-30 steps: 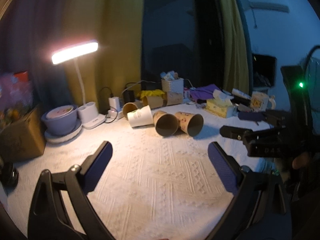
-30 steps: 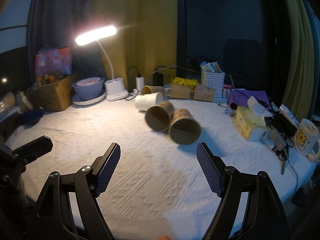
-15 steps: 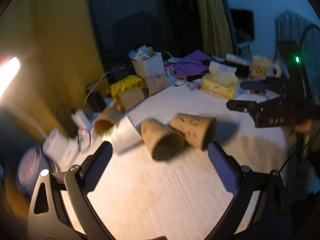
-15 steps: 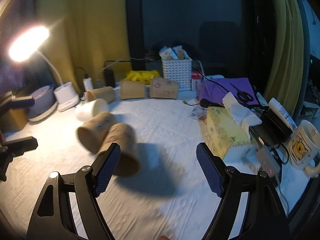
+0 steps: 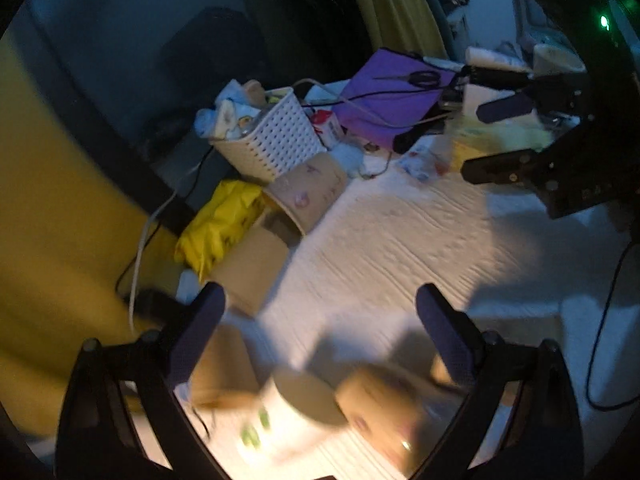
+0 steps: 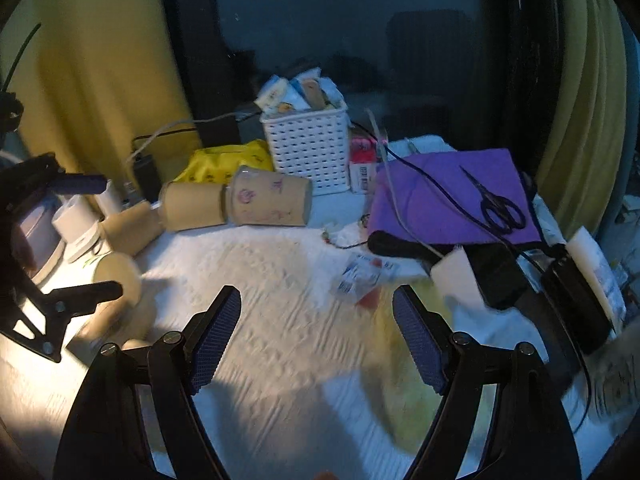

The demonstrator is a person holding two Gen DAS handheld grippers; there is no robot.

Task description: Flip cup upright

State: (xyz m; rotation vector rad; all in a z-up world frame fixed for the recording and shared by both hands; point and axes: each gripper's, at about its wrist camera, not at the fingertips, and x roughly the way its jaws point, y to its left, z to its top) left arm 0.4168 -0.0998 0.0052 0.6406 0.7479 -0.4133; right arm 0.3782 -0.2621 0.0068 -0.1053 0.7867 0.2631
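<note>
— What changed?
— The left gripper point(image 5: 320, 320) had swung in over the cups point(image 5: 304, 412), now blurred at the frame's bottom, all on their sides.
— Holding anything?
— No. Both it and the right gripper point(image 6: 316, 336) gaped wide, empty; flipping hadn't started.

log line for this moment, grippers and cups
left gripper: open, empty | right gripper: open, empty | printed paper cup: on its side by white basket | upright cups: none seen
</note>
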